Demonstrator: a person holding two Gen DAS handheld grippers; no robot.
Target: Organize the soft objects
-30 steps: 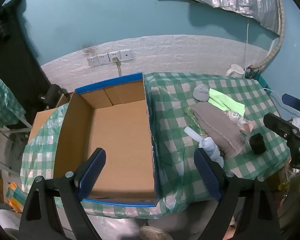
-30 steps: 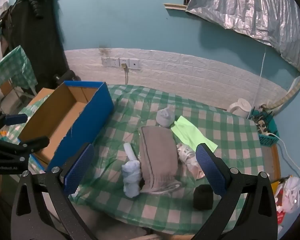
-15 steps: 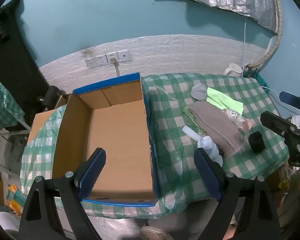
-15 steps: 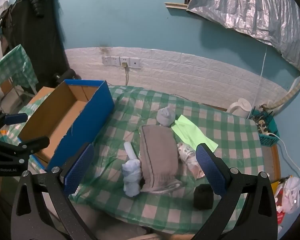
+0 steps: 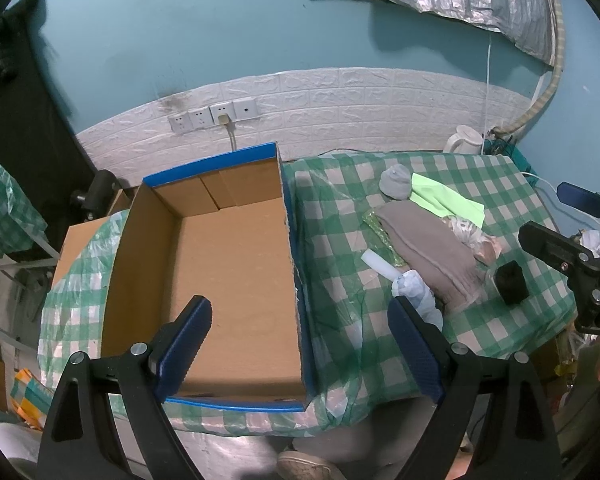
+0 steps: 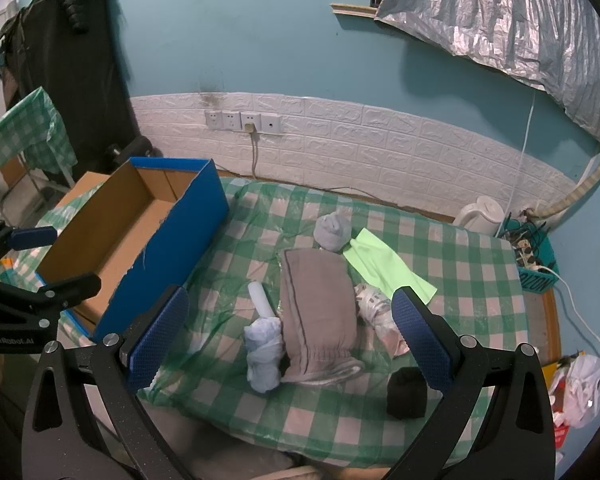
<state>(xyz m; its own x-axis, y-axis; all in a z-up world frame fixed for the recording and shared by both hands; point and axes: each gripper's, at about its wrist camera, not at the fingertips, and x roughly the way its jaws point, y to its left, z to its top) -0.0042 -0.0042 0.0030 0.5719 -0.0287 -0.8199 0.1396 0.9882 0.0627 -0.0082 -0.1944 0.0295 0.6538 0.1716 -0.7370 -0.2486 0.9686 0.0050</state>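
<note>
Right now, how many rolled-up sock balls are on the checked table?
3: a grey sock ball behind the folded brown cloth, a light blue one at its left front, a black one near the front edge. Others may hide under the cloth.

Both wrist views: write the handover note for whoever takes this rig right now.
Left gripper: open, empty, above the cardboard box.
Right gripper: open, empty, above the soft items.
On the checked tablecloth: folded grey garment, grey sock ball, light-blue bundle, green cloth, black roll.
Done: nothing boxed.
Left: everything.
</note>
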